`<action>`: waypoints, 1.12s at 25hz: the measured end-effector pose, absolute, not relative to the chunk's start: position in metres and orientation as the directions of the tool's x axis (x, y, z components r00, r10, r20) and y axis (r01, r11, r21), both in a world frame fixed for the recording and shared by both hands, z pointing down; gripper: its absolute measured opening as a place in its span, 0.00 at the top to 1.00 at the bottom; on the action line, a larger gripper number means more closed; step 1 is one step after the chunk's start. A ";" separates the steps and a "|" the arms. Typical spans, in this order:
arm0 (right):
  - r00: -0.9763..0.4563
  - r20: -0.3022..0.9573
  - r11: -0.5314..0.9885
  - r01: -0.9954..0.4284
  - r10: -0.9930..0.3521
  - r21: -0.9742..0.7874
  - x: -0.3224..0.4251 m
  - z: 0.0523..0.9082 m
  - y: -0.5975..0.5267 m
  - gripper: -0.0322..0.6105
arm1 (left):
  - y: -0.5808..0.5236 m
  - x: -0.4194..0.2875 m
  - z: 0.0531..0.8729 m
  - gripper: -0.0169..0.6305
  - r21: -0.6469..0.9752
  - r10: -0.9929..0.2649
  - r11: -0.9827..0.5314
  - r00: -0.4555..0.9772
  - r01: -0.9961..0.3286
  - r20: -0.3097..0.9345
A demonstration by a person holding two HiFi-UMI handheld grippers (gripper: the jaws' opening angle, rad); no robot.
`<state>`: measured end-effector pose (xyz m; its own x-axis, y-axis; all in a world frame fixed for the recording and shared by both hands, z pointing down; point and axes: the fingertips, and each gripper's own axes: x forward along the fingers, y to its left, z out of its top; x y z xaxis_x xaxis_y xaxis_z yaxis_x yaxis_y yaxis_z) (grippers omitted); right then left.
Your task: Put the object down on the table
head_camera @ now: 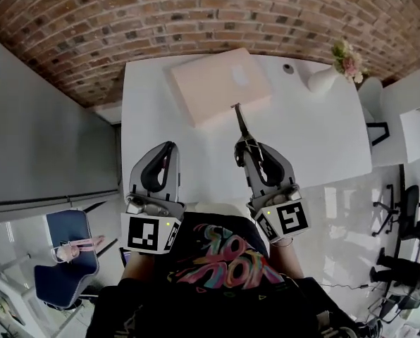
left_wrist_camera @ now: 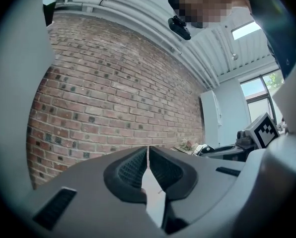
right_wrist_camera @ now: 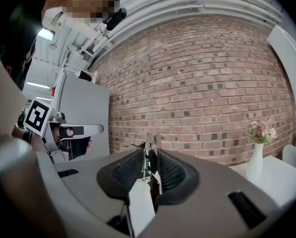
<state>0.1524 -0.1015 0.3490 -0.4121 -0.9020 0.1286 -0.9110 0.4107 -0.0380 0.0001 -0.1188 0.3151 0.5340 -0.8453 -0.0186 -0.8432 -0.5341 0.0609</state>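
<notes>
My right gripper (head_camera: 248, 146) is shut on the handles of a pair of slim metal pliers (head_camera: 239, 122). Their pointed tip reaches forward over the near edge of a pink board (head_camera: 220, 84). In the right gripper view the pliers (right_wrist_camera: 149, 155) stand between the pads, spring showing, tips toward the brick wall. Both grippers are held above the white table (head_camera: 153, 111). My left gripper (head_camera: 169, 150) hovers to the left of the right one. In the left gripper view its jaws (left_wrist_camera: 148, 155) meet with nothing between them.
A white vase with flowers (head_camera: 324, 78) and a small round thing (head_camera: 288, 68) stand at the table's far right. A blue chair (head_camera: 69, 259) is at the lower left, dark chairs (head_camera: 407, 210) at the right. A brick wall (right_wrist_camera: 212, 93) runs behind the table.
</notes>
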 end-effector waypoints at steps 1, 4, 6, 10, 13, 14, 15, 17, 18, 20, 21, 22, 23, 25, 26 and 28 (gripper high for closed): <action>-0.434 0.117 0.432 -0.901 -0.894 -0.039 0.153 0.345 -0.109 0.78 | -0.122 0.001 0.314 0.92 0.061 -0.858 -0.514 0.514 -0.855 -0.020; -0.490 0.107 0.488 -0.872 -0.865 -0.043 0.152 0.341 -0.124 0.78 | -0.127 0.001 0.314 0.92 0.062 -0.886 -0.463 0.463 -0.884 -0.016; -0.511 0.107 0.509 -0.859 -0.853 -0.050 0.150 0.340 -0.131 0.78 | -0.129 0.001 0.315 0.92 0.063 -0.897 -0.442 0.442 -0.895 -0.008; -0.540 0.148 0.539 -0.841 -0.829 -0.046 0.147 0.349 -0.138 0.78 | -0.137 -0.006 0.314 0.92 0.064 -0.909 -0.416 0.417 -0.907 0.001; -0.541 0.149 0.541 -0.840 -0.827 -0.049 0.141 0.347 -0.142 0.78 | -0.141 -0.012 0.312 0.92 0.067 -0.910 -0.414 0.416 -0.908 0.004; -0.540 0.148 0.539 -0.841 -0.829 -0.051 0.140 0.346 -0.143 0.78 | -0.143 -0.014 0.312 0.92 0.068 -0.909 -0.415 0.416 -0.907 0.005; -0.537 0.147 0.535 -0.843 -0.831 -0.054 0.139 0.346 -0.143 0.78 | -0.144 -0.015 0.312 0.92 0.069 -0.909 -0.415 0.416 -0.907 0.007; -0.532 0.149 0.529 -0.846 -0.834 -0.060 0.140 0.346 -0.144 0.78 | -0.146 -0.014 0.313 0.92 0.070 -0.907 -0.419 0.420 -0.905 0.010; -0.531 0.150 0.528 -0.847 -0.834 -0.061 0.141 0.346 -0.144 0.78 | -0.146 -0.013 0.313 0.92 0.070 -0.906 -0.421 0.423 -0.904 0.011; -0.532 0.154 0.529 -0.846 -0.833 -0.062 0.140 0.347 -0.144 0.78 | -0.146 -0.012 0.315 0.92 0.072 -0.905 -0.424 0.426 -0.903 0.011; -0.533 0.156 0.531 -0.845 -0.831 -0.061 0.140 0.348 -0.143 0.78 | -0.146 -0.012 0.316 0.92 0.074 -0.905 -0.423 0.425 -0.903 0.011; -0.536 0.158 0.533 -0.844 -0.830 -0.060 0.140 0.349 -0.143 0.78 | -0.145 -0.012 0.316 0.92 0.075 -0.905 -0.423 0.424 -0.903 0.011; -0.539 0.161 0.537 -0.842 -0.827 -0.057 0.139 0.350 -0.143 0.78 | -0.145 -0.012 0.317 0.92 0.077 -0.906 -0.421 0.423 -0.904 0.010; -0.544 0.166 0.544 -0.838 -0.822 -0.054 0.139 0.351 -0.143 0.78 | -0.145 -0.012 0.317 0.92 0.079 -0.907 -0.419 0.421 -0.904 0.010; -0.547 0.170 0.547 -0.836 -0.820 -0.053 0.139 0.352 -0.143 0.78 | -0.145 -0.012 0.318 0.92 0.079 -0.907 -0.418 0.420 -0.905 0.010; -0.552 0.176 0.553 -0.832 -0.815 -0.050 0.139 0.354 -0.144 0.78 | -0.145 -0.013 0.319 0.92 0.080 -0.909 -0.415 0.418 -0.906 0.014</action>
<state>0.1394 -0.1436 0.3538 -0.5521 -0.8150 0.1763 -0.8319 0.5527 -0.0499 -0.0126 -0.1447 0.3187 0.4175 -0.9086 0.0137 -0.9062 -0.4152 0.0798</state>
